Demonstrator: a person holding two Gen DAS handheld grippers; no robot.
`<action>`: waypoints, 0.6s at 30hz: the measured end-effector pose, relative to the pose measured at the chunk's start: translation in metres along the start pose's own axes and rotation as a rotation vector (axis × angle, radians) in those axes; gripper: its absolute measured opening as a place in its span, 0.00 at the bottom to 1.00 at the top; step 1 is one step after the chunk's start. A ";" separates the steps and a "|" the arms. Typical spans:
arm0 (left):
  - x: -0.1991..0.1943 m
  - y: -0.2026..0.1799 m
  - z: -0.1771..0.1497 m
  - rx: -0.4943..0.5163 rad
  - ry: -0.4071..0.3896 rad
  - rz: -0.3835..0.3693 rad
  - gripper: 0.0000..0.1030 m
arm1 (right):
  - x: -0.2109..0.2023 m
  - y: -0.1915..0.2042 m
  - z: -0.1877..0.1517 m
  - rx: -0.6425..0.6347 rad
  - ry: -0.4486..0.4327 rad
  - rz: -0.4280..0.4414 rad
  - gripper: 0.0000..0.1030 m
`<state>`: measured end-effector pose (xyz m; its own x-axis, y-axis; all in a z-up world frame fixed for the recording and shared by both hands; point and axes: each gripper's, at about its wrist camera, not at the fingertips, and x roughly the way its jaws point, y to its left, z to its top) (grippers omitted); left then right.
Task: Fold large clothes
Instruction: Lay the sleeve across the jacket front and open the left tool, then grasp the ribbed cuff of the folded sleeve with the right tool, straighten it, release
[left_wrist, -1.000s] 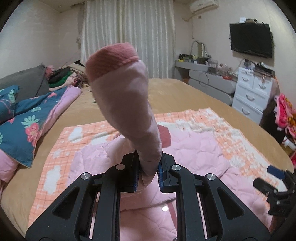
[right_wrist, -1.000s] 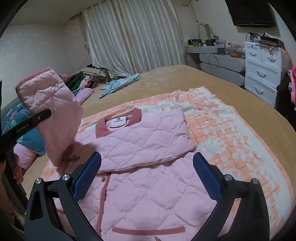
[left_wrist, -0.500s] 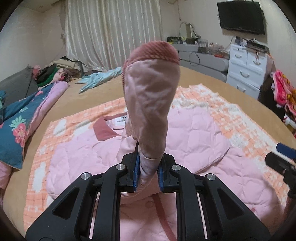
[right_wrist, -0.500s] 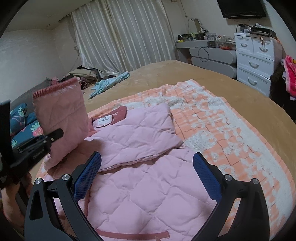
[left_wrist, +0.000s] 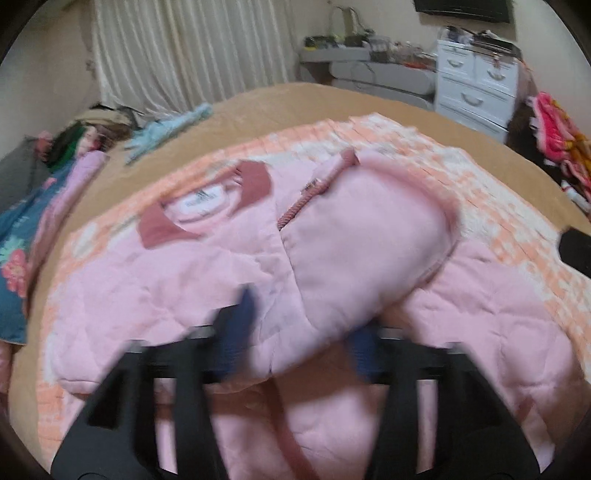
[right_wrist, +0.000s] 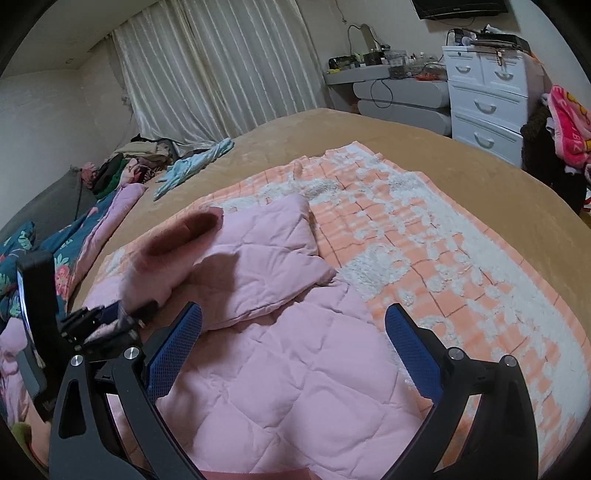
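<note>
A pink quilted jacket (right_wrist: 280, 369) lies on an orange checked blanket (right_wrist: 424, 251) on the bed. One sleeve is folded across its chest (right_wrist: 266, 258). In the blurred left wrist view the other sleeve (left_wrist: 354, 251), with a dark pink cuff (left_wrist: 314, 192), drops across the jacket, and the collar (left_wrist: 207, 206) shows at upper left. My left gripper (left_wrist: 303, 332) has its jaws apart, with the sleeve lying between and over them. It also shows in the right wrist view (right_wrist: 107, 317). My right gripper (right_wrist: 291, 350) is open and empty above the jacket's lower part.
The tan bedspread (right_wrist: 369, 136) surrounds the blanket. A floral duvet (right_wrist: 55, 251) and a clothes pile (right_wrist: 140, 155) lie at the left. A light blue garment (right_wrist: 192, 166) lies behind. White drawers (right_wrist: 487, 99) stand at the right.
My left gripper has swung the upright sleeve forward and down onto the jacket and its jaws have opened. The right gripper has stayed open, shifting slightly.
</note>
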<state>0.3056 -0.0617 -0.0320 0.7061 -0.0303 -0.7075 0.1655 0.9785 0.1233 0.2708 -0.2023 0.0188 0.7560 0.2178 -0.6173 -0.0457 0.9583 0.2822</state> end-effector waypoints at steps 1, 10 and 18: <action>0.001 -0.002 -0.003 0.019 0.014 -0.004 0.58 | 0.002 0.000 0.000 -0.001 0.003 -0.004 0.96; -0.023 0.032 -0.031 -0.042 0.069 -0.161 0.82 | 0.021 0.016 0.001 -0.019 0.059 0.051 0.96; -0.046 0.135 -0.035 -0.235 0.035 -0.020 0.88 | 0.078 0.057 -0.010 -0.002 0.246 0.204 0.96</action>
<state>0.2714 0.0787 -0.0068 0.6792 -0.0467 -0.7324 0.0115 0.9985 -0.0529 0.3206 -0.1284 -0.0211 0.5504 0.4436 -0.7073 -0.1819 0.8905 0.4170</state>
